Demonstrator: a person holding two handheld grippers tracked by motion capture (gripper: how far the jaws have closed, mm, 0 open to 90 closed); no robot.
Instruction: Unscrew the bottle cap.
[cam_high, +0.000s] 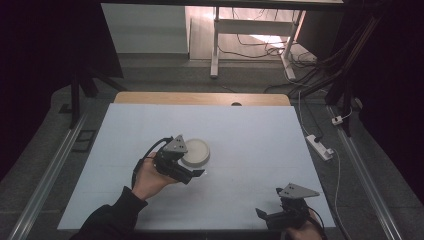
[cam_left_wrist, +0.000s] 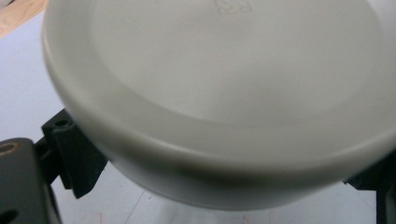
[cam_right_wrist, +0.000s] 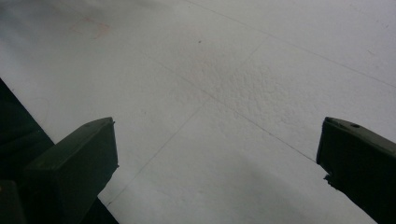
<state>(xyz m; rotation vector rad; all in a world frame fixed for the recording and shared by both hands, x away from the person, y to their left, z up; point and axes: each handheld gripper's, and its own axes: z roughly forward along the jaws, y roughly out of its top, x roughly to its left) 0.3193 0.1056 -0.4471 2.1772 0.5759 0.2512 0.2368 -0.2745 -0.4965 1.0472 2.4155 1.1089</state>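
While L gripper (cam_high: 192, 172) jaws straddle round off-white plastic dish (cam_high: 196, 152), grip unconfirmed — slip risk if off-centre; R gripper (cam_high: 270, 216) wide open, empty.

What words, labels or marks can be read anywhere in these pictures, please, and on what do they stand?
No text can be read in full.
Embossed square mark on the white round dish, near the top edge of the left gripper view: too blurred and cut off to read.
Faint red marks on the white table cover: smudges, not legible text.
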